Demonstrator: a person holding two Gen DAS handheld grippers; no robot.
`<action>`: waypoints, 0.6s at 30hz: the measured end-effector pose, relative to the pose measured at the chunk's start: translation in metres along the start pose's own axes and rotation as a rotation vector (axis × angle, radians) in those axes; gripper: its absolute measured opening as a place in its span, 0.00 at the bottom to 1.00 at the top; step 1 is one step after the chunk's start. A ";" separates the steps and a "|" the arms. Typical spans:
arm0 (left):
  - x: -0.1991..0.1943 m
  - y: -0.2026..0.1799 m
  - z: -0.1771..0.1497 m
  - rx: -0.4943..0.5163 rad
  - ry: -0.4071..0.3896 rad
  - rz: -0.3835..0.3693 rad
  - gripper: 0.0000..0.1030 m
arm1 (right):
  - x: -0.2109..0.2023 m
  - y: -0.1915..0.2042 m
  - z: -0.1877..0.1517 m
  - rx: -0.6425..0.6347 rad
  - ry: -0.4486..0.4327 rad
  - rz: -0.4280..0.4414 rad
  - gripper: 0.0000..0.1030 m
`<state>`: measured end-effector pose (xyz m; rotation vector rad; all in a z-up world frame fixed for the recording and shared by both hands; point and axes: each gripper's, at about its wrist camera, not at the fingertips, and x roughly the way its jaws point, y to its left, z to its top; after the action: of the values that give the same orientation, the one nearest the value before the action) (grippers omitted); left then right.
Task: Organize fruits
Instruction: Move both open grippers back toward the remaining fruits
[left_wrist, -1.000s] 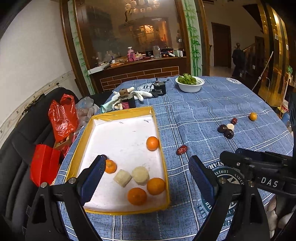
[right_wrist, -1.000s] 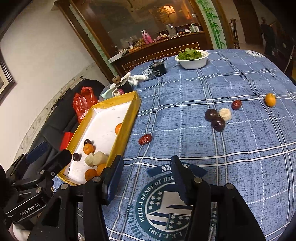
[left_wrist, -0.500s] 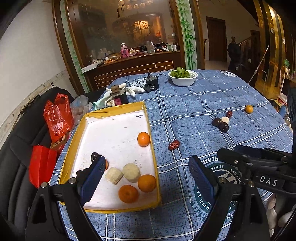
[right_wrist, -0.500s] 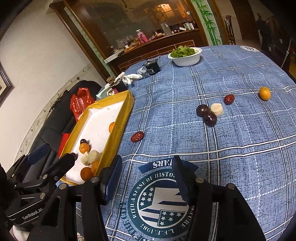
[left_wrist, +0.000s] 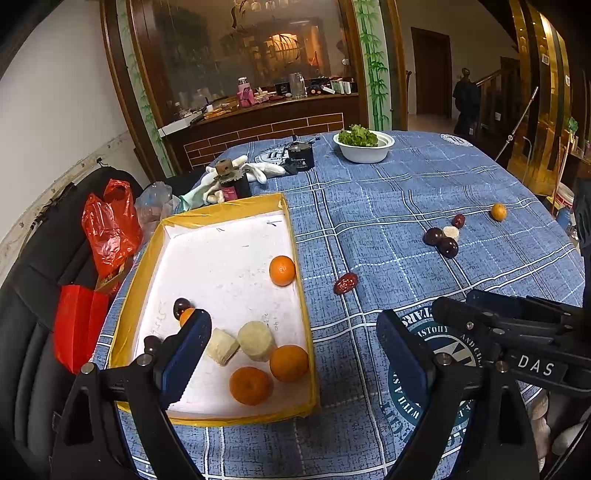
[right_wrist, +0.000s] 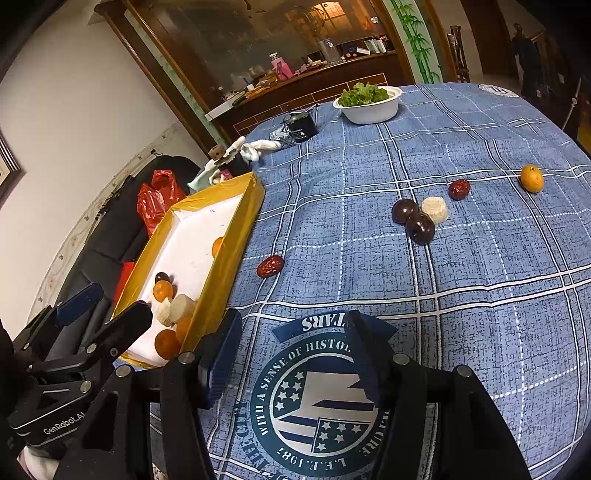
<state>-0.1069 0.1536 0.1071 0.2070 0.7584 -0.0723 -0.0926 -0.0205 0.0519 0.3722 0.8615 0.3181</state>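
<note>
Wrinkled red date (right_wrist: 270, 266) lies on blue checked tablecloth (right_wrist: 480, 295), just right of yellow-rimmed white tray (right_wrist: 236, 236). Left gripper (left_wrist: 295, 350) and right gripper (right_wrist: 291, 354) gape, empty. Date looks light, firm, slippery; pinch across its middle.

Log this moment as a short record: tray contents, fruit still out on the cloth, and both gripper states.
tray: yellow rim, white floor, on the blue cloth
in tray: four oranges, two pale pieces, two dark fruits
loose near tray: red date
loose far group: two plums, pale piece, second date, touching or nearly so
loose farthest: orange, alone
left hand-held gripper: open, empty, over the tray's near end
right hand-held gripper: open, empty, over the printed emblem
</note>
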 end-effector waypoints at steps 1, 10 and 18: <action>0.001 0.000 0.000 0.000 0.002 -0.001 0.88 | 0.001 -0.001 0.000 0.003 0.001 0.000 0.61; 0.014 0.005 0.000 -0.008 0.028 -0.017 0.88 | -0.006 -0.025 0.005 0.035 -0.017 -0.024 0.61; 0.043 0.008 0.006 -0.033 0.066 -0.118 0.88 | -0.015 -0.084 0.035 0.079 -0.059 -0.176 0.61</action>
<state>-0.0702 0.1610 0.0826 0.1339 0.8367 -0.1652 -0.0648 -0.1079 0.0459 0.3742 0.8444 0.1095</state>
